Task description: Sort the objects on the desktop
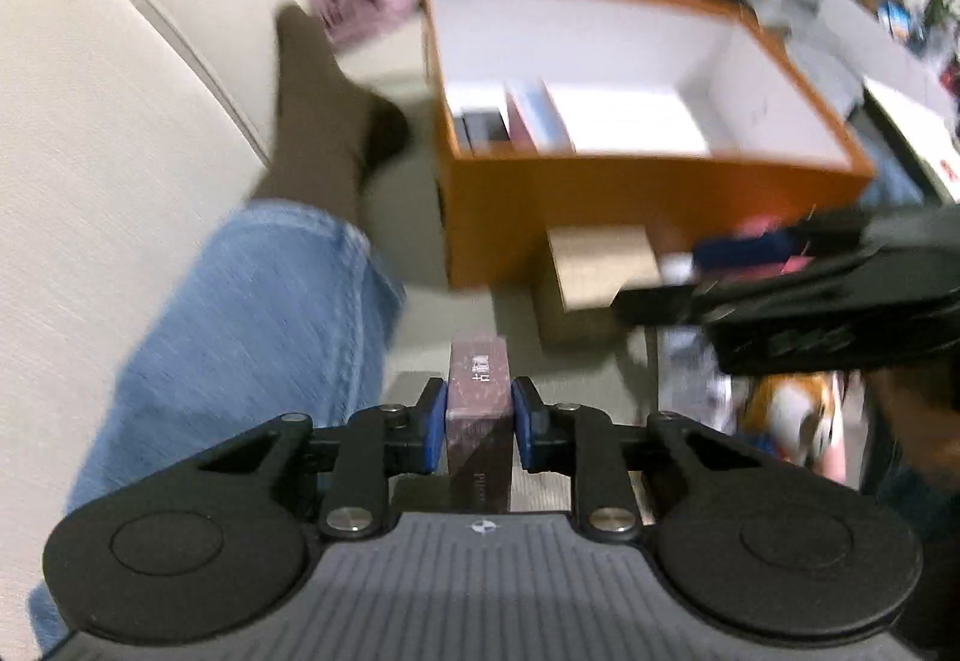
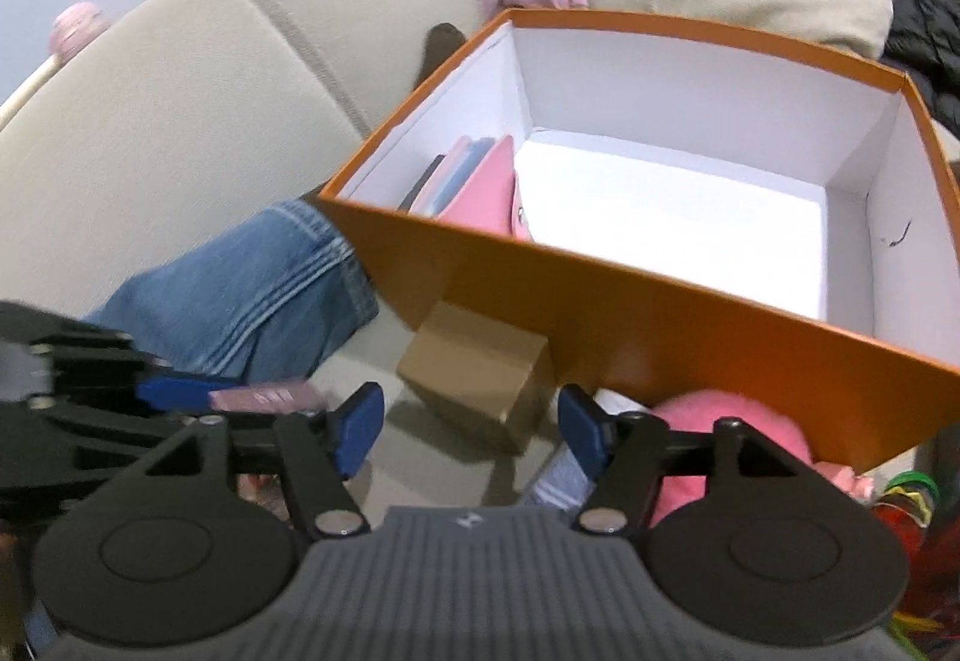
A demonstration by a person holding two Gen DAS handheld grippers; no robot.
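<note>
1. My left claw (image 1: 479,424) is clamped on a slim maroon box (image 1: 480,409), its blue pads pressed to both long sides. The box sits low at centre frame, lifted off the cushion as far as I can judge.
2. Above it, at centre right, stands the orange bin (image 1: 630,193), open-topped with a white inside. Along its left inner wall I count about three flat items standing on edge; blur stops me counting more surely.
3. One tan cardboard box (image 2: 480,373) sits against the bin's front wall, just above my right claw (image 2: 468,436).
4. That right claw is spread apart and holds nothing.
5. One pink soft thing (image 2: 732,421) lies at lower right, touching the bin's wall.
6. Risks, as I judge them: the two claws are close together, so a crossing move could make them collide. The maroon box sticks forward past the pads, so it may catch the bin's rim and twist out.
</note>
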